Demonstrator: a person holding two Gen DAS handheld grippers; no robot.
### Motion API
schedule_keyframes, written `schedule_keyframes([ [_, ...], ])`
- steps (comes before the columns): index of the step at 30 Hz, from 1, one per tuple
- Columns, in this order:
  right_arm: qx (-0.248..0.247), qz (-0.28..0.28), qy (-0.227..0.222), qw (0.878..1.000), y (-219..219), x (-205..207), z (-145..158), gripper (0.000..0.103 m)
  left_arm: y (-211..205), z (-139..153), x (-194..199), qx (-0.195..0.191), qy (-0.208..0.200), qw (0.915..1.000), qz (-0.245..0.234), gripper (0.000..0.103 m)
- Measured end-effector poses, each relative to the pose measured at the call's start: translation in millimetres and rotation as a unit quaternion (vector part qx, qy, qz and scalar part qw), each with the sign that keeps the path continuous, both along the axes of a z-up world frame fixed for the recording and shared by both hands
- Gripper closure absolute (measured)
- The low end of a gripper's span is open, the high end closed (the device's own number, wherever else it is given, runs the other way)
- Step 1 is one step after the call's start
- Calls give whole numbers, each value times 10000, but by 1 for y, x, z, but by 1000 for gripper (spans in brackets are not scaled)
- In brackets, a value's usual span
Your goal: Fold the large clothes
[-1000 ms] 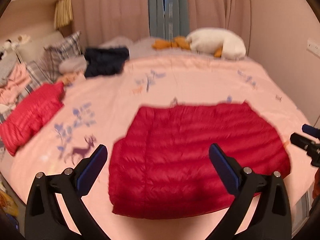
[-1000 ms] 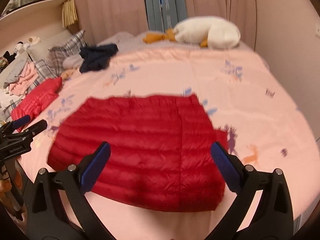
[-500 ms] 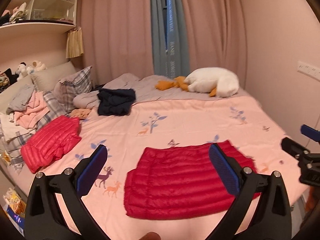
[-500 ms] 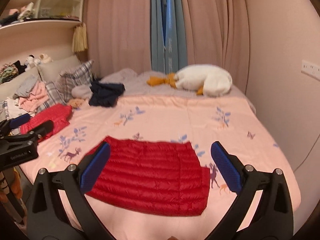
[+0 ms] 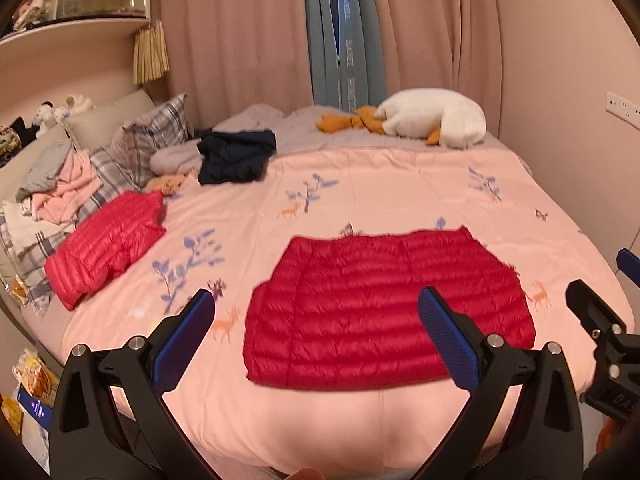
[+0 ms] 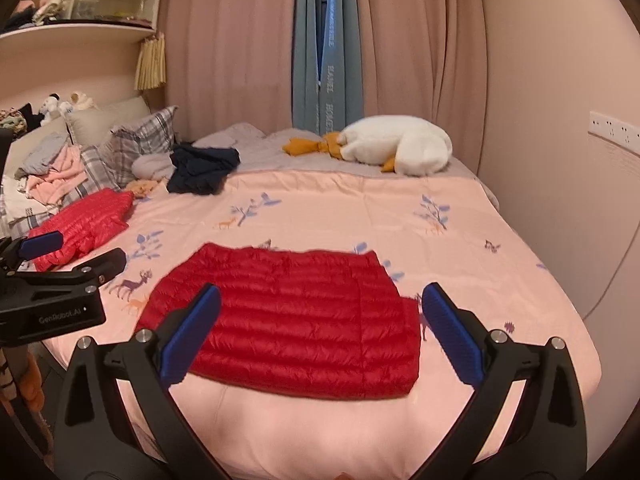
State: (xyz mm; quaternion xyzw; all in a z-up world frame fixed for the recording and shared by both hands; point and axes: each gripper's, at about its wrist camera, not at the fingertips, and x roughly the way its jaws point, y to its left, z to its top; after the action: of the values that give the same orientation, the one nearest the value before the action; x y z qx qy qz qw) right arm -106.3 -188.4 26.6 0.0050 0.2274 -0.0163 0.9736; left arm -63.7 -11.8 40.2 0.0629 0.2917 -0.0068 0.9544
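Note:
A dark red quilted down jacket (image 5: 384,304) lies folded into a flat rectangle near the front edge of the pink bed; it also shows in the right wrist view (image 6: 296,320). My left gripper (image 5: 316,320) is open and empty, held back from and above the bed's front edge. My right gripper (image 6: 320,320) is open and empty too, at about the same distance. Each gripper shows at the edge of the other's view: the right one (image 5: 600,320), the left one (image 6: 60,276).
A second folded, lighter red down jacket (image 5: 104,240) lies at the bed's left. A dark navy garment (image 5: 236,156), plaid pillows (image 5: 152,136), a pile of clothes (image 5: 60,184) and a white goose plush (image 5: 432,118) lie at the back. Curtains and a wall stand behind.
Both grippers pulled back and up from close over the jacket, then came slightly nearer again. The jacket lies unchanged and both grippers stayed open.

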Motion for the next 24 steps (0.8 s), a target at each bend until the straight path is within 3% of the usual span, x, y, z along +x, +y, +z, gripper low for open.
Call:
schedule_keyframes([
  [24,-3,20,168,9999,6,7,-11,2,-5,-9,2,132,159,9998,-15,1],
])
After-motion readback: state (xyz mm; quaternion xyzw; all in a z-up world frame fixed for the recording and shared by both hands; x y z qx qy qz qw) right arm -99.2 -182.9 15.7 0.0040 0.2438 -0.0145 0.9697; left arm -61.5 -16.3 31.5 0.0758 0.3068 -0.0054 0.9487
